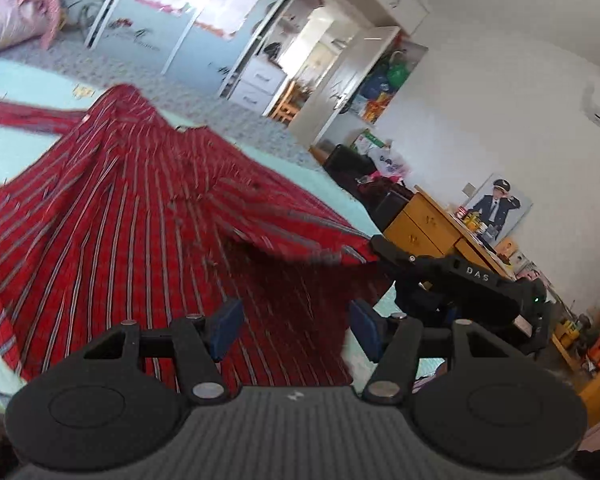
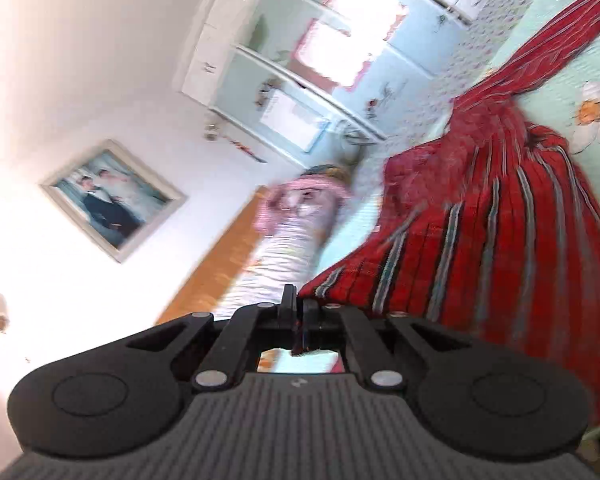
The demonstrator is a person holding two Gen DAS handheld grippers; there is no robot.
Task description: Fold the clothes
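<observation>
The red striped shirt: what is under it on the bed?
Under the red striped shirt lies a light blue bedspread, visible around its edges, with a bee print beside it. What lies beneath the shirt's middle is covered.

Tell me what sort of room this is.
Most likely a home bedroom: a red striped shirt is spread on a bed with a rolled pink quilt, before sliding-door wardrobes, with a framed portrait on the wall.
</observation>
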